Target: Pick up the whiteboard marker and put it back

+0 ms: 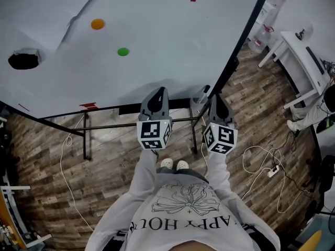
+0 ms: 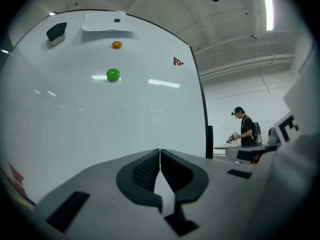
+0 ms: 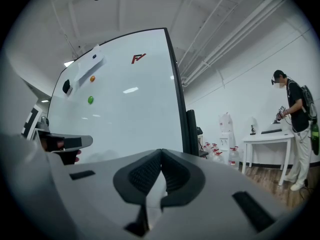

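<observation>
Held out side by side, the left claw (image 1: 160, 93) and right claw (image 1: 213, 99) are both closed, empty.

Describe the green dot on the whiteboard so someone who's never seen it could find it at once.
Look at the large whiteboard straight ahead. Two small round magnets sit on its surface. The green magnet is the lower one, below the orange magnet and to the right of the black eraser.
</observation>
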### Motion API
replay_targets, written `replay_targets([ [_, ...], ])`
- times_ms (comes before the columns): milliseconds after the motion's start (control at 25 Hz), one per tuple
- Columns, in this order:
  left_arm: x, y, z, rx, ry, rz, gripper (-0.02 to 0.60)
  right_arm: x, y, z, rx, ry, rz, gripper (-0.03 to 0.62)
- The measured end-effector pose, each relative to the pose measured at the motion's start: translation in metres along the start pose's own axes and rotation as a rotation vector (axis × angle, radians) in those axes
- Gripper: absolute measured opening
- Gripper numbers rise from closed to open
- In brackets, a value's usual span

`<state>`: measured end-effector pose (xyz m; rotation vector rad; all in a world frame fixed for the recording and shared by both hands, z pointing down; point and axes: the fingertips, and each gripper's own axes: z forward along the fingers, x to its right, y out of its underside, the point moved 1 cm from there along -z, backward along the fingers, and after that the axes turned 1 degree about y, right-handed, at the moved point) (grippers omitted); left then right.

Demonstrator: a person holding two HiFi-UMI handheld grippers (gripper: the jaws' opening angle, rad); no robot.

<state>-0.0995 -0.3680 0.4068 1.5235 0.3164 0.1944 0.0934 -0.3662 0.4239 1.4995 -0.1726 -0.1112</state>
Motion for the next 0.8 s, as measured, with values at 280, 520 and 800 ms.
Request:
replay_targets([
  [280,0.0009,-0.0023,-0.0027,0.005,0.001,0.010,0.008,-0.0030,-0.0007,-0.0020,0.002,-0.004,-0.004,0.003],
  [520,0.0046,-0.0050,-0.0054,0.008,0.010,0.020,0.008,-0.0038,-0.0006,-0.0051,0.002,-0.004,-0.002,0.003],
  [800,0.0064,-0.0075,-0.0049,0.009,0.014,0.025,0.008,0.0000,-0.0010,-0.0059,0.000,0.003,-0.003,0.003],
])
